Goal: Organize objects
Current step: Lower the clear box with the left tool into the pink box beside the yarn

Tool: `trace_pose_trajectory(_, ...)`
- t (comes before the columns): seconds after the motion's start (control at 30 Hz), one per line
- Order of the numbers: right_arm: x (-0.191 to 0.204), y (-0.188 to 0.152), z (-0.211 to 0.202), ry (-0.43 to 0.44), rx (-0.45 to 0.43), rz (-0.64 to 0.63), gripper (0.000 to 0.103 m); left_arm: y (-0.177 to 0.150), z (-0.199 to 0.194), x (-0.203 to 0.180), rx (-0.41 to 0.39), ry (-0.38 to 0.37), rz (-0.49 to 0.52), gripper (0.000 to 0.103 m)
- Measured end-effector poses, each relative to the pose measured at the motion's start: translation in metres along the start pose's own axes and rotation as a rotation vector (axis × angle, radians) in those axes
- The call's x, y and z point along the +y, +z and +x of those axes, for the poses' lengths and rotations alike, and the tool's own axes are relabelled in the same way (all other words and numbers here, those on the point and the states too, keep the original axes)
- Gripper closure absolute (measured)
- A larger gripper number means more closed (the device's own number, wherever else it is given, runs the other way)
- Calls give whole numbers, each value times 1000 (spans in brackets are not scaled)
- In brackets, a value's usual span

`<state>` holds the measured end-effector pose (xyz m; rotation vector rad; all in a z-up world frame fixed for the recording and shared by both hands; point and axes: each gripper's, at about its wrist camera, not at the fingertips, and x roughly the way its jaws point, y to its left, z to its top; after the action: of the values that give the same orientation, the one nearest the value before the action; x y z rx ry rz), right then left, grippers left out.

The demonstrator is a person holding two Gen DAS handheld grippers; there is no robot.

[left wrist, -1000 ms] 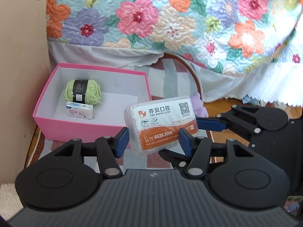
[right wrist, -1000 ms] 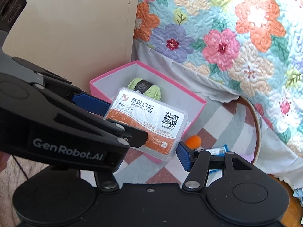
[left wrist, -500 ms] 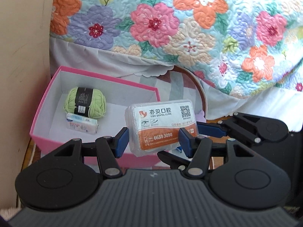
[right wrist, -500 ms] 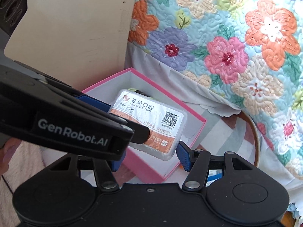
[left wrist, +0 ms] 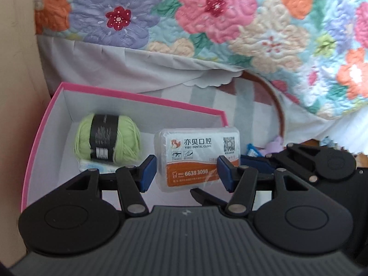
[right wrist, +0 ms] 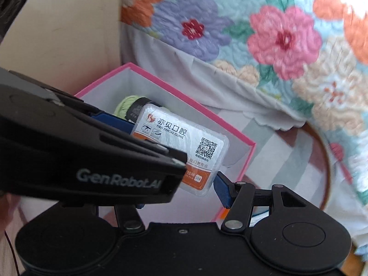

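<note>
Meanwhile both claws clamp the dental pack (left wrist: 197, 158) over the pink box (left wrist: 41, 124), floral quilt (left wrist: 218, 13) behind.

Floor covered by a striped rug (left wrist: 232, 96) in grey, white and brown-red, with a curved brown edge (right wrist: 322, 161). Pink box (left wrist: 39, 142), white inside, sits on the rug beside a beige panel (left wrist: 18, 92). Small purple thing (left wrist: 274, 146) and blue wrapper (left wrist: 251, 150) lie on the rug right of the box. Flowered quilt (left wrist: 230, 23) hangs down behind.
</note>
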<state>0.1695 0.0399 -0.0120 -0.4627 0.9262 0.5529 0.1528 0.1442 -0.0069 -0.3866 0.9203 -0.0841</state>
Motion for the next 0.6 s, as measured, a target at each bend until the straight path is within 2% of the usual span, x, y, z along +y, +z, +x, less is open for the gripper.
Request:
trace_pose_trajectory(0.17, -10, 2, 34, -10, 39, 47, 41, 17, 46, 24, 90, -73, -88, 47)
trace_pose_trajectory(0.4, -4, 7, 53, -4, 75, 24, 50, 20, 72, 54, 102, -121, -107, 47)
trace_pose_trajectory(0.47, -2, 8, 57, 3, 74, 21, 51, 19, 79, 68, 122, -151, -160, 48)
trace_pose_trajectory(0.53, -3, 8, 64, 3, 90, 27, 56, 17, 86, 74, 133, -155, -173, 48)
trace_pose_trajectory(0.6, -6, 8, 71, 2, 105, 42, 57, 13, 93, 72, 148, -144, -166, 48)
